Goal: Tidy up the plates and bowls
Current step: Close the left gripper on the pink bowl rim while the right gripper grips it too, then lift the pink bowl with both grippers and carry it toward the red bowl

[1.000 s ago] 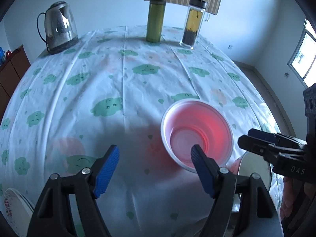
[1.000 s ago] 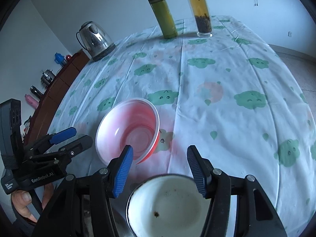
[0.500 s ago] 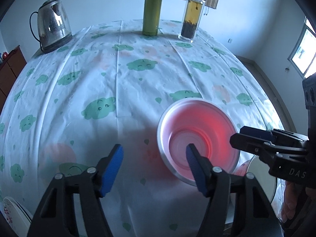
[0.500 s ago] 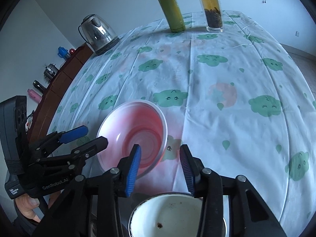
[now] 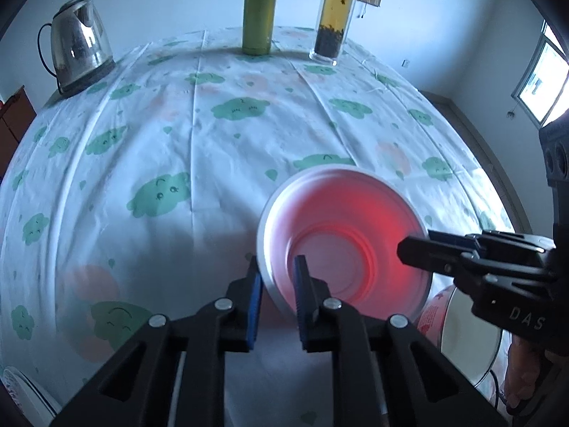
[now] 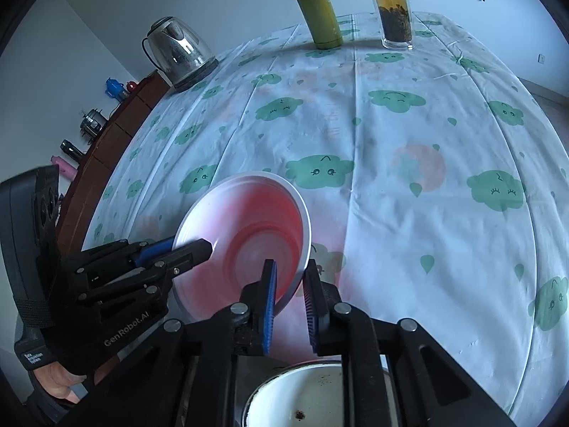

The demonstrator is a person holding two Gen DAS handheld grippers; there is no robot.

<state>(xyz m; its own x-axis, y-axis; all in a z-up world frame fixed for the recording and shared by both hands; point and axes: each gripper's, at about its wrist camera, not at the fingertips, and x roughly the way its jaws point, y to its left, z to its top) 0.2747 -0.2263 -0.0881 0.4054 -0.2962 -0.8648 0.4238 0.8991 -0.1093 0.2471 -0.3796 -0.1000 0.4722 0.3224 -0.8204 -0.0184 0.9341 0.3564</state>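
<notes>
Bowl: red bowl with a white lining, tilted and seemingly lifted just above the cloud-print bench — gripped at two opposite points of its rim, likely so the thin wall does not twist.
Left claw: left claw pinching the near rim, one blue pad outside the wall and one inside.
Right claw: right claw pinching the rim on its own side in the same way; seen from the left camera it reaches in from the right.
White bowl: white bowl directly below the right claw at the bench's near edge, specks inside — probably where the red bowl gets stacked.
Plate: white plate at the near left corner, well apart.
Background: kettle, green flask and tea bottle along the far edge, out of the way.
</notes>
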